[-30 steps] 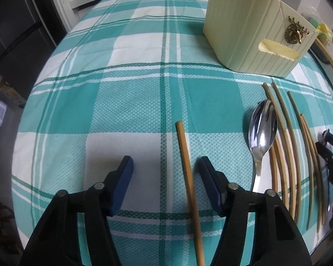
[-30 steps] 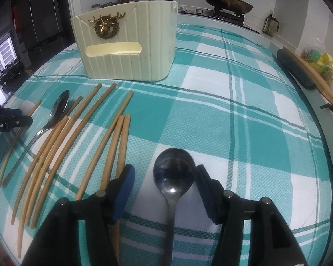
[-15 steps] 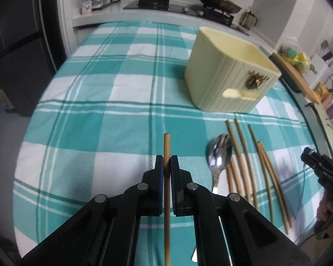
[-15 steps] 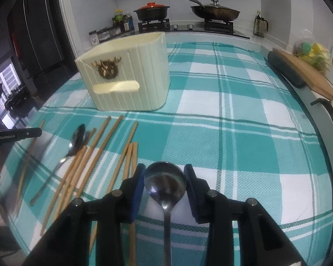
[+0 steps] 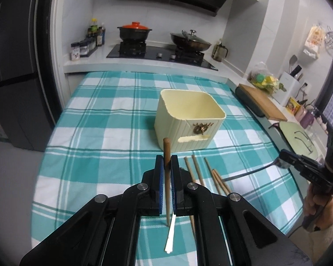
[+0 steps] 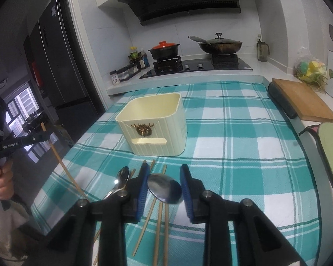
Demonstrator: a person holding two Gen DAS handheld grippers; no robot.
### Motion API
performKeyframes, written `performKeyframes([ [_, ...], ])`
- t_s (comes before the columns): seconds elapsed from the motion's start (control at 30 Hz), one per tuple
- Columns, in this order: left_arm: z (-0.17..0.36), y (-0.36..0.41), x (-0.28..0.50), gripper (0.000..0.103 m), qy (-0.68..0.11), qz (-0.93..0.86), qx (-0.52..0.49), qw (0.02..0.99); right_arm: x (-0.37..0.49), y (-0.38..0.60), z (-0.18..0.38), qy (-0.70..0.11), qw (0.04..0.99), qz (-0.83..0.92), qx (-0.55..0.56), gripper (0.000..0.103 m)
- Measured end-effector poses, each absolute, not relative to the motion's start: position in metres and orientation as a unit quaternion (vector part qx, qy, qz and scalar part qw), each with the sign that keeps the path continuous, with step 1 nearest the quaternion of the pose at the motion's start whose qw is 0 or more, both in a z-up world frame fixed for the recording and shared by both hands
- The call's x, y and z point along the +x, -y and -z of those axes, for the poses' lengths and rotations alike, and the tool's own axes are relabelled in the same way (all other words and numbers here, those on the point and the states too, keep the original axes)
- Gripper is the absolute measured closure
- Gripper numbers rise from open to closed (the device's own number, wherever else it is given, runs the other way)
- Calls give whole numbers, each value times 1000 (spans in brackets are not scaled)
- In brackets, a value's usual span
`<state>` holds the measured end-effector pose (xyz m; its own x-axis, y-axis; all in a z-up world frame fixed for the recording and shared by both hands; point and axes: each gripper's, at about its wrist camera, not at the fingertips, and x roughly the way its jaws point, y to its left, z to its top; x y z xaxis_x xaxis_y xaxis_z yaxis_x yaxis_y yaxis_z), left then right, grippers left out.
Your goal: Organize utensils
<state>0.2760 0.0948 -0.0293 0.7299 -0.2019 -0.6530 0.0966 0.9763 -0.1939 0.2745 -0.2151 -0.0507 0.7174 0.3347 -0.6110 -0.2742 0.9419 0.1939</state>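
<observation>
The left gripper [image 5: 166, 163] has its blue fingers [image 5: 159, 166] pressed nearly together, pinching a single wooden chopstick [image 5: 166, 150]. The stick rises out of the fingers towards 12 o'clock and is lifted clear of the bench [image 5: 95, 137]. From the right wrist view the same chopstick [image 6: 55, 155] hangs slanted in the air at 9 o'clock.

The right gripper [image 6: 165, 177] holds a metal spoon [image 6: 164, 188] by its bowl. The fingers [image 6: 144, 181] are spread about as wide as the bowl and touch its edges. The spoon is raised above the checked cloth.

The cream holder [image 6: 154, 124] stands open on the bench at 12 o'clock from both grippers. Between it and the fingers lie several more chopsticks [image 6: 158, 219] and a second spoon [image 6: 122, 176] at 10 o'clock, flat on the cloth.
</observation>
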Motion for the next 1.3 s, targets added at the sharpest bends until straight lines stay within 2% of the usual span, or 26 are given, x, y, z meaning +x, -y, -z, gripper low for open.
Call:
performKeyframes([
  [0.17,31,-100,275,99,-357,74,-85,927,290,215,61,-351,923,-151,33,96],
  [0.27,32,-102,274,99,-357,72,-84,927,295,231,68,-362,922,-128,50,96],
  [0.37,32,-103,273,98,-354,71,-78,929,287,245,69,-364,924,-104,58,92],
  [0.47,32,-104,273,98,-353,75,-81,929,279,257,82,-399,909,-92,76,62],
  [0.67,34,-102,270,98,-349,73,-77,931,238,243,129,-482,860,-152,73,62],
  [0.8,35,-100,269,98,-348,73,-73,932,209,241,161,-524,820,-174,153,62],
  [1.03,39,-94,270,98,-354,78,-66,930,206,250,184,-508,805,-148,270,62],
  [1.07,40,-93,270,98,-355,78,-65,929,211,250,187,-504,806,-143,275,63],
  [1.17,42,-93,269,98,-355,74,-63,930,226,246,196,-515,814,-115,244,97],
  [1.2,42,-95,269,98,-355,73,-65,930,229,245,196,-515,822,-98,223,100],
  [1.3,42,-100,268,98,-356,73,-74,929,229,245,176,-488,853,-81,166,99],
])
